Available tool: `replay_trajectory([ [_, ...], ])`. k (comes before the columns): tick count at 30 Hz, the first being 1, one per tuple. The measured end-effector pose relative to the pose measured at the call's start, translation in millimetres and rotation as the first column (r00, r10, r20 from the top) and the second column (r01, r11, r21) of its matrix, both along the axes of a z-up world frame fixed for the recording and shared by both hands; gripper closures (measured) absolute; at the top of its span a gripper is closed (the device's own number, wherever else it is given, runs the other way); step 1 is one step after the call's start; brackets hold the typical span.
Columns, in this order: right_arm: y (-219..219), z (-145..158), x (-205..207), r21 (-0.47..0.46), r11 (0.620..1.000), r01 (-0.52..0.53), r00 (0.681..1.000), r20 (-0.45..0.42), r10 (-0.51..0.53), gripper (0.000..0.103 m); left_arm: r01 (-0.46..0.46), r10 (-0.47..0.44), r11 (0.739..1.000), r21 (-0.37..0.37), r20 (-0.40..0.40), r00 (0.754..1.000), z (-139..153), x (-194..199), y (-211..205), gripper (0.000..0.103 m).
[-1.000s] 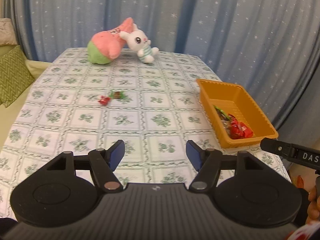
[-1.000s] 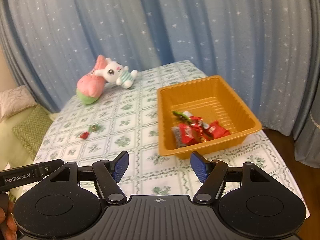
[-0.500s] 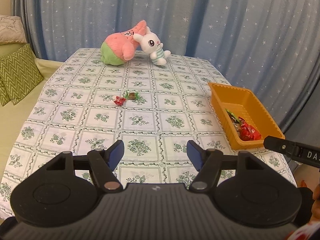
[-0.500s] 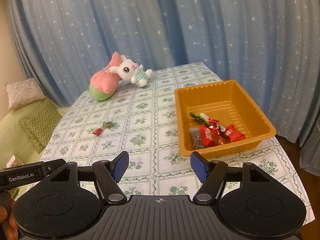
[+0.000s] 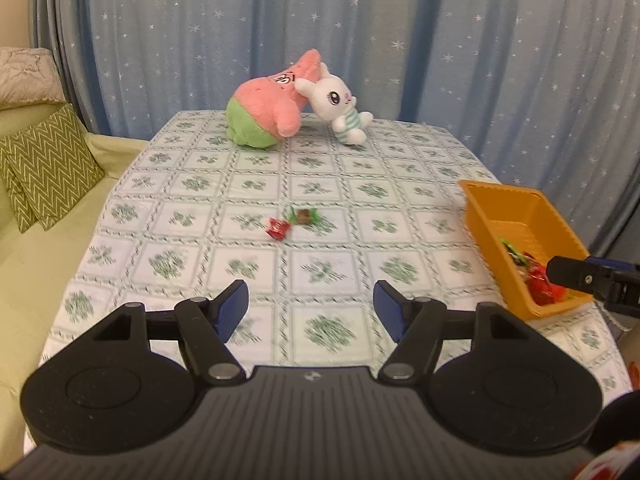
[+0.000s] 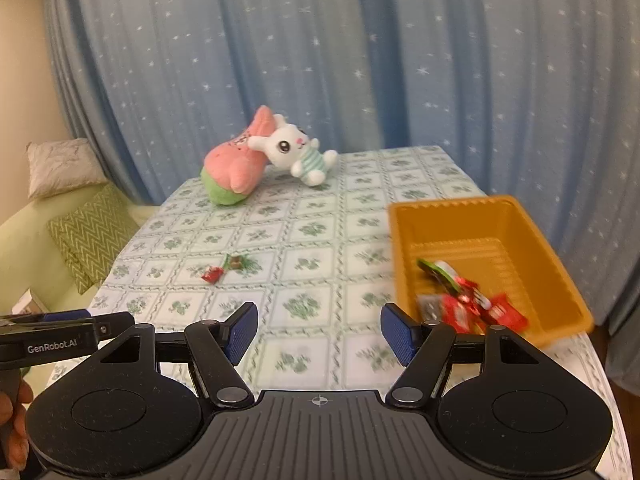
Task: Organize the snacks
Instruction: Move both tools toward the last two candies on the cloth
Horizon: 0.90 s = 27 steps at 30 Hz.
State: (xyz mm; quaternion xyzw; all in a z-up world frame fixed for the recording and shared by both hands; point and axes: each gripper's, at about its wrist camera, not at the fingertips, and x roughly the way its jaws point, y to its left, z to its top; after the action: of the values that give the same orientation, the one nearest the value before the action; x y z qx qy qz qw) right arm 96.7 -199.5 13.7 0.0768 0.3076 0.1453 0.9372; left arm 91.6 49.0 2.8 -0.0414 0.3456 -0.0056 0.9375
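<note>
Two wrapped candies lie loose on the floral tablecloth: a red one point(image 5: 277, 228) point(image 6: 212, 274) and a green-and-brown one point(image 5: 305, 216) point(image 6: 237, 262) touching it. An orange tray point(image 5: 516, 216) point(image 6: 460, 220) at the table's right side holds several red and green snack packets point(image 6: 464, 300). My left gripper point(image 5: 310, 312) is open and empty above the near table edge, well short of the candies. My right gripper point(image 6: 318, 332) is open and empty too, left of the tray's near corner. Each gripper's body shows at the edge of the other's view.
A pink-and-green plush point(image 5: 266, 114) and a white bunny plush point(image 5: 338, 104) lean together at the table's far end. Blue starred curtains hang behind. A green sofa with a chevron cushion point(image 5: 46, 164) stands left of the table. A hand point(image 6: 14, 428) holds the left gripper.
Both grippers drew back from the table and swung, so the table, plush toys and tray look farther off and shifted right. The right view has levelled. Both stayed open and empty.
</note>
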Motion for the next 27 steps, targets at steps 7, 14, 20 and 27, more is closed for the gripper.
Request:
replay_trajectory([
  [7,33,-25,51,-0.020,0.997,-0.068,0.997,-0.020,0.068,0.035,0.016,-0.016,1.000,0.004,-0.012,1.000,-27,48,24,0.038],
  [14,66,-68,106,-0.062,0.988,-0.144,0.989,-0.036,0.142,0.035,0.032,-0.030,0.999,0.029,-0.041,0.999,-70,101,38,0.039],
  [20,90,-95,154,-0.087,0.978,-0.191,0.982,-0.029,0.189,0.035,0.064,-0.062,0.997,0.042,-0.053,0.997,-95,144,42,0.050],
  [27,102,-113,201,-0.090,0.964,-0.250,0.968,-0.021,0.249,0.053,0.106,-0.104,0.994,0.040,-0.052,0.993,-116,186,43,0.059],
])
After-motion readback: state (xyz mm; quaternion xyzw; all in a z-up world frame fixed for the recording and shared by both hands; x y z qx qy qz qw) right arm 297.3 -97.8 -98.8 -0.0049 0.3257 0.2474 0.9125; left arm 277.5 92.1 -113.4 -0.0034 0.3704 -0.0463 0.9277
